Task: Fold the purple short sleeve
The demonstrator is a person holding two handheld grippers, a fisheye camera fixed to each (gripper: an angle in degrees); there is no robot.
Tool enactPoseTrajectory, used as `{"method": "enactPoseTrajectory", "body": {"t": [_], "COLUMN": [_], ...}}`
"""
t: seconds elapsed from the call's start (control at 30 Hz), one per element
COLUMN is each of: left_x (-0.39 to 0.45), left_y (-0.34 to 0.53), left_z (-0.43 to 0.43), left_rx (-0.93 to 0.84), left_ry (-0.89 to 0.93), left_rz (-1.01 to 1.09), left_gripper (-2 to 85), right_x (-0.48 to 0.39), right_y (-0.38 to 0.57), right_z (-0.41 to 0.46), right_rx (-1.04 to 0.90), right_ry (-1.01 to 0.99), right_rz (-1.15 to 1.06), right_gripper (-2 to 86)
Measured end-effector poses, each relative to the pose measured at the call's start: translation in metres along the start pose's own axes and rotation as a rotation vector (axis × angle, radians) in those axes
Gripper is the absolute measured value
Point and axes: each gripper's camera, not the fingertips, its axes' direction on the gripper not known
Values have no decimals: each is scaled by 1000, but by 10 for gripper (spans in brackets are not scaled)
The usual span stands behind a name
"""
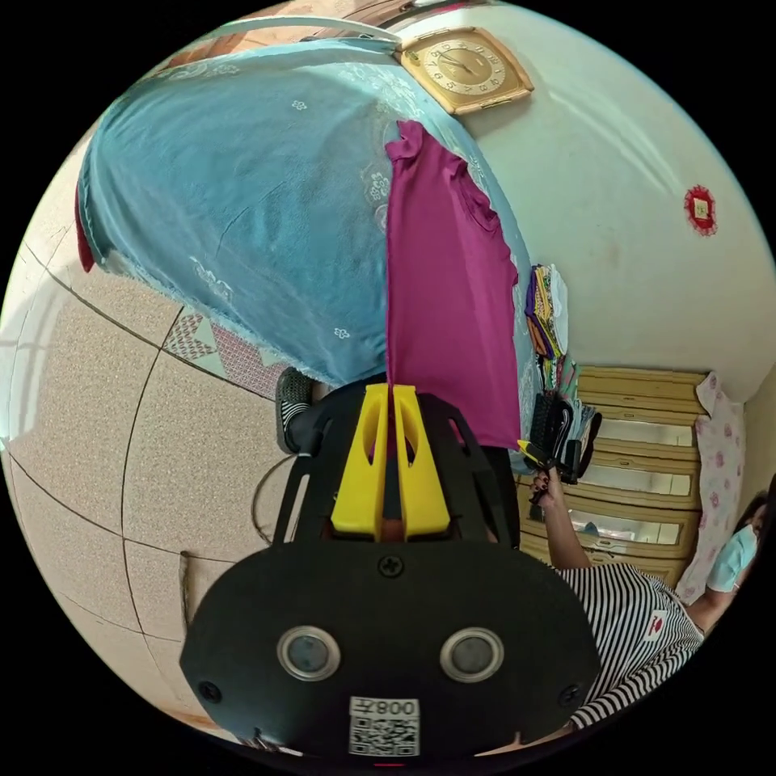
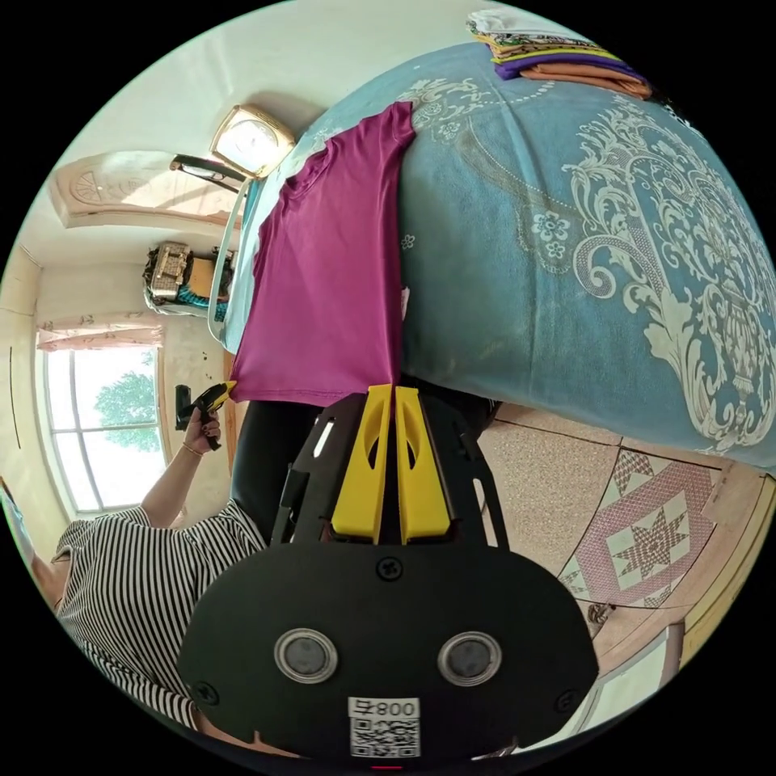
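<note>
The purple short sleeve (image 1: 449, 291) is stretched taut from the blue bedspread (image 1: 242, 210) toward me, its hem held at both corners. In the left gripper view my left gripper (image 1: 391, 390) has its yellow jaws shut on one hem corner. The right gripper (image 1: 535, 450) shows there at the other hem corner, held by a hand. In the right gripper view the shirt (image 2: 323, 267) hangs off the bed's edge. My right gripper (image 2: 394, 390) is shut on its hem corner, and the left gripper (image 2: 212, 396) grips the far corner.
A stack of folded clothes (image 2: 558, 56) lies on the bedspread (image 2: 606, 242). A wooden drawer chest (image 1: 638, 469) stands by the wall, a clock (image 1: 465, 69) hangs above. A person in a striped top (image 2: 137, 590) stands by the bed, near a window (image 2: 97, 428). Tiled floor (image 1: 105, 404) lies below.
</note>
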Motion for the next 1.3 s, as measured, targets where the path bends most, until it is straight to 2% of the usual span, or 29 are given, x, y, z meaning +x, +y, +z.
{"method": "enactPoseTrajectory", "body": {"t": [0.17, 0.37, 0.43, 0.53, 0.7, 0.83, 0.97, 1.13, 1.23, 1.3], "left_x": [-37, -78, -85, -72, -3, 66, 110, 93, 76, 69], "left_y": [-23, -45, -54, -84, -168, -238, -282, -299, -299, -306], "left_z": [35, 35, 34, 48, 125, 223, 322, 427, 444, 454], "left_rx": [3, 65, 103, 130, 9, -98, -145, -277, -230, -260], "left_ry": [-2, -92, -84, -89, -91, -86, -204, -489, -501, -508], "left_rz": [-69, -100, -76, 53, 375, 633, 836, 942, 1000, 1003], "left_gripper": [17, 25, 26, 25, 20, 9, 4, 3, 4, 5], "right_x": [30, 56, 65, 58, 16, -12, -36, -57, -58, -53], "right_y": [-20, -16, -12, -23, -94, -166, -163, -136, -130, -133], "right_z": [38, 28, 16, 3, 10, 64, 96, 133, 141, 130], "right_rx": [-59, 24, 109, 221, 314, 208, 224, 341, 358, 346], "right_ry": [-94, -150, -144, -101, 70, 299, 488, 688, 730, 655], "right_rz": [96, 171, 196, 188, 79, 16, -83, -187, -207, -178], "right_gripper": [6, 8, 7, 5, 2, 0, 0, 1, 2, 4]}}
